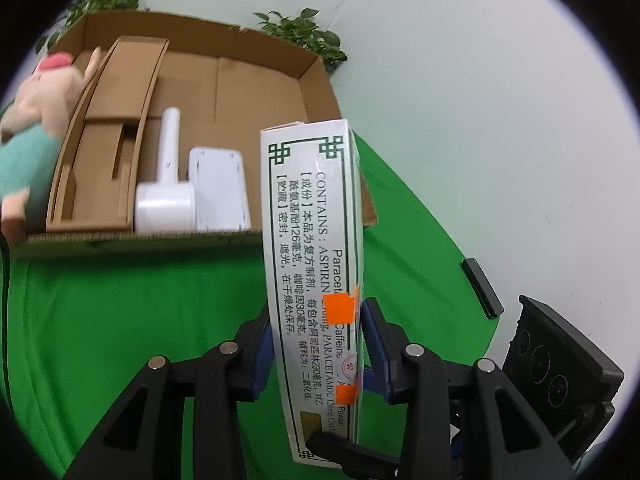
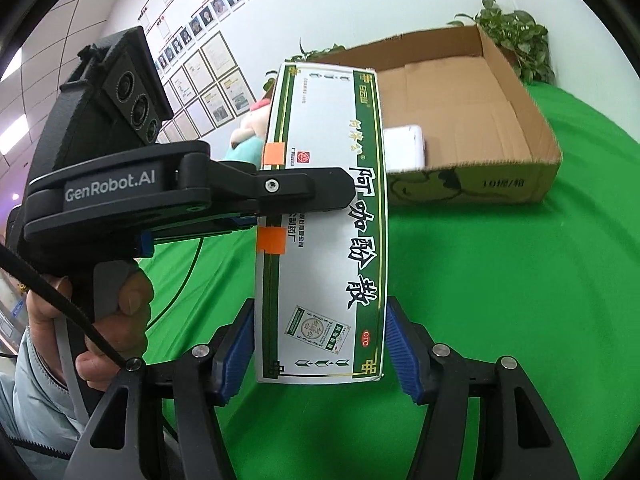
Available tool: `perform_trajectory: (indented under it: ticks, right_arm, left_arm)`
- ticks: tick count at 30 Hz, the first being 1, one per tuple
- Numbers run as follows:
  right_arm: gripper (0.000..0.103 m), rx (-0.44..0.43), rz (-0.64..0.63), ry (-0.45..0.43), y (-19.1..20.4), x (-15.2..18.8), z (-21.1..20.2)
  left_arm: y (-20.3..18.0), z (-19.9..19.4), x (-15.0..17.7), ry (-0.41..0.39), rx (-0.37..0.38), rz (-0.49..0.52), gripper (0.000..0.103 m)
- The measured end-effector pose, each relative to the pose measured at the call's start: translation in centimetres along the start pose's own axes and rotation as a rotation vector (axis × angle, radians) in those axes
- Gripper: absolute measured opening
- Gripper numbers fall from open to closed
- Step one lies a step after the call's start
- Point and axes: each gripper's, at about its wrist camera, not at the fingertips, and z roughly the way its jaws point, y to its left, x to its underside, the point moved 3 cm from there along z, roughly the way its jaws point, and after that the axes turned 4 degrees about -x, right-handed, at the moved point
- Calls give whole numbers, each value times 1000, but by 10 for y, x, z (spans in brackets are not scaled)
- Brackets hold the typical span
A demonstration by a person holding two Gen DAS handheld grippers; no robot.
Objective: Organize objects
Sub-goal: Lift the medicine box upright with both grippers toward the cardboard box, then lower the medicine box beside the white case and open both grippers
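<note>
A long white and green medicine box [image 1: 312,240] with orange tape tabs is held above the green cloth [image 1: 140,320], upright and tilted slightly. My left gripper [image 1: 318,356] is shut on its narrow sides, blue pads pressing both edges. In the right wrist view the same medicine box [image 2: 324,220] shows its printed front. My right gripper [image 2: 320,348] is shut on the box's lower end, across its wide face. The left gripper [image 2: 304,196] clamps it from the left, higher up. A person's hand [image 2: 112,320] grips the left gripper's handle.
An open cardboard box [image 1: 312,68] lies behind, holding a white handheld device [image 1: 168,184], a white flat case [image 1: 220,188] and a cardboard insert [image 1: 108,140]. A plush pig [image 1: 40,120] sits at its left side. Potted plants [image 1: 304,32] stand behind. A small black block [image 1: 482,288] lies at the cloth's right edge.
</note>
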Motion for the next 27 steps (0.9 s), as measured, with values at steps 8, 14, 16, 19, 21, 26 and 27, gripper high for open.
perform_trajectory:
  ticks: [8,14,16,19,21,26,27]
  right_arm:
    - [58,7,16,-69,-17,-40,-5]
    - [58,17,5,-114,-35,-82,-10]
    - [58,1,9,-117,-45,-100,-8]
    - [58,-15,29,-106,-58,-117,-3]
    - [58,-3,27,-101,-65,-125,0]
    - [58,9,40,-58,-91,-142,17]
    - [58,8,49,-47,-97,-143,20]
  left_arm:
    - [-10,15,-54,-24,-3,74,39]
    - [-16,27,-106,-49,5,123,39]
    - [-16,34,-124,-52,3,132,38]
    - [-13,47,-145,-42,-1,135,38]
    - [-11,57,-157,-37,9,132,38]
    - [-1,79,-161,-16,23,91,38]
    - [3,88,-162,-4,22,78,38]
